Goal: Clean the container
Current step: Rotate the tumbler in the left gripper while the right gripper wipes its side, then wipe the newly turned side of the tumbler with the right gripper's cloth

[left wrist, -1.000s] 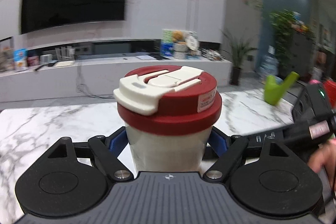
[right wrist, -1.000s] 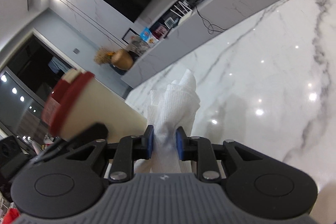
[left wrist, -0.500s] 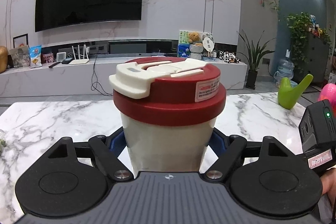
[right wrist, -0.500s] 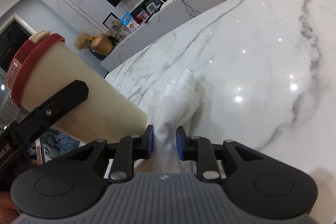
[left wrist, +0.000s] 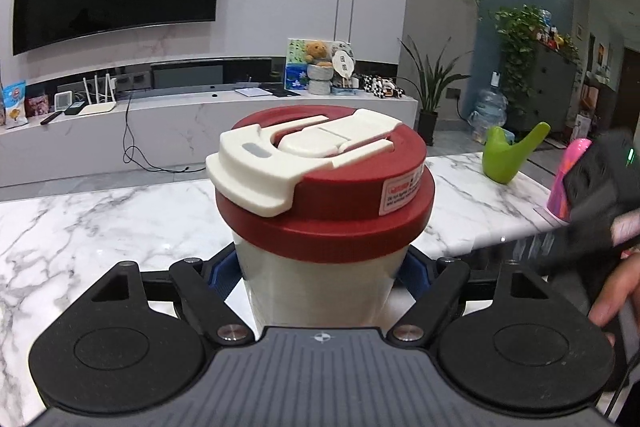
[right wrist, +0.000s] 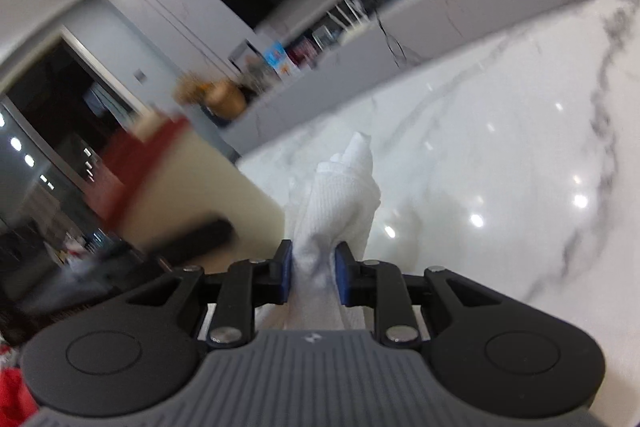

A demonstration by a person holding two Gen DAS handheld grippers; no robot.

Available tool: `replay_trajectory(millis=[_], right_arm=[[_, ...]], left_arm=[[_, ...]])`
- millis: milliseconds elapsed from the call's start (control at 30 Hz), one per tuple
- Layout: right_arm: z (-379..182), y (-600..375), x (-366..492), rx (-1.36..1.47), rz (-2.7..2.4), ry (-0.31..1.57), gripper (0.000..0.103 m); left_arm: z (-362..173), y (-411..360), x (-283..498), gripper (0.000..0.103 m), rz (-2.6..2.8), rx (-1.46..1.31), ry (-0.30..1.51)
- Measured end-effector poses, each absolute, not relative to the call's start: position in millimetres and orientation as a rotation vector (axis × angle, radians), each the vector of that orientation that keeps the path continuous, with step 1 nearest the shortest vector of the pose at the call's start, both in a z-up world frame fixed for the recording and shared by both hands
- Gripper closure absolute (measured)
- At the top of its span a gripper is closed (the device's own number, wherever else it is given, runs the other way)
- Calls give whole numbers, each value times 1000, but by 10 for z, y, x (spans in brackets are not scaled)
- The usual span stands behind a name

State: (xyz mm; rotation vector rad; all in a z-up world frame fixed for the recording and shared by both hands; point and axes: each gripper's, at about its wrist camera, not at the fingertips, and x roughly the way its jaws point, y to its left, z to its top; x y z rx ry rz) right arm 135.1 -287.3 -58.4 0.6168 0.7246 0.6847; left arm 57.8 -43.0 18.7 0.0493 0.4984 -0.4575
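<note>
A cream container (left wrist: 320, 287) with a red lid (left wrist: 332, 211) and a white flip clasp fills the middle of the left wrist view. My left gripper (left wrist: 320, 275) is shut on its body and holds it upright above the marble table (left wrist: 100, 227). In the right wrist view the container (right wrist: 192, 195) shows blurred at the left. My right gripper (right wrist: 313, 263) is shut on a wad of white paper towel (right wrist: 340, 195), which lies right beside the container's lower side. The right gripper also appears blurred at the right of the left wrist view (left wrist: 592, 211).
A green watering can (left wrist: 508, 159) and a pink object (left wrist: 568, 179) stand at the table's far right edge. A TV wall and low marble console lie beyond the table. The marble table (right wrist: 500, 167) spreads to the right in the right wrist view.
The right gripper with the towel has swung quickly, blurring its view, and the container has shifted in it. The left gripper has tilted, showing more of the lid's top.
</note>
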Motion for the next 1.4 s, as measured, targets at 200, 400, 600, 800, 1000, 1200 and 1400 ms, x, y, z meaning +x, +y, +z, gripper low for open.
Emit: replay_trajectory(millis=[200,400,600,800,1000,1200,1400], right_arm=[[-358,-2961,1349,669,736,606,78],[-491,-2934,1405,707,724,650,78],[-584,-2919,1412,706,697,697,78],[-650,-2901,1435,692,681,726,78],[-759,-2870,1439,662,653,770,78],[-850,-2793,1441,619,627,800,78],[-942,-2756,1438,601,602,825,78]], left_arm=[[175,-447,582,25,-458,45,501],[166,-459,572,25,-450,42,499],[174,-470,572,25,-447,42,499],[174,-480,575,25,-445,40,499],[168,-508,555,24,-422,37,492],[125,-627,492,23,-293,3,456],[75,-856,338,22,-152,47,402]])
